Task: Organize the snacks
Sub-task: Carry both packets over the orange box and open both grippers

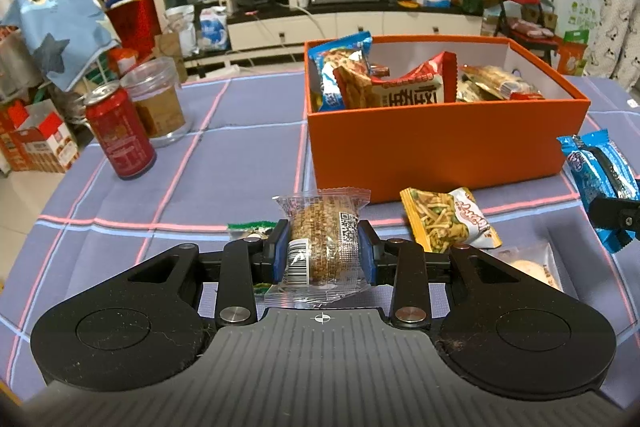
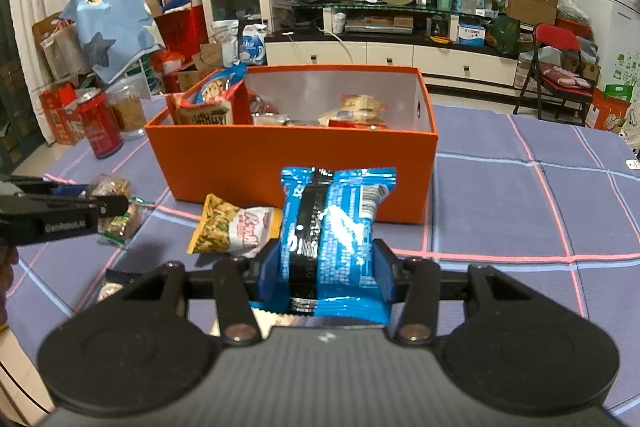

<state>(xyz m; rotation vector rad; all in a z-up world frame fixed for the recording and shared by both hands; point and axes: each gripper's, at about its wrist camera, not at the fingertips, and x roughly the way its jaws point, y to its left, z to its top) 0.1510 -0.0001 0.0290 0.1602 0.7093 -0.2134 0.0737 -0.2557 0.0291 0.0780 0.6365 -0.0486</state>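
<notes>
An orange box (image 1: 440, 143) (image 2: 256, 163) holding several snack packets stands on the purple checked tablecloth. My left gripper (image 1: 324, 247) is shut on a clear-wrapped brown grain bar (image 1: 320, 239), held just above the cloth in front of the box. My right gripper (image 2: 326, 263) is shut on a blue snack packet (image 2: 336, 227), also seen at the right edge of the left wrist view as the blue packet (image 1: 600, 179). A yellow and white snack packet (image 1: 448, 219) (image 2: 232, 227) lies on the cloth between the two grippers. A green-edged packet (image 1: 250, 227) peeks out behind my left fingers.
A red can (image 1: 118, 135) (image 2: 98, 127) and a clear jar (image 1: 158, 99) stand at the table's left edge. A pale wrapped snack (image 1: 528, 263) lies under my left gripper's right side. A person's patterned trouser legs (image 1: 616, 27) stand beyond the far right of the table.
</notes>
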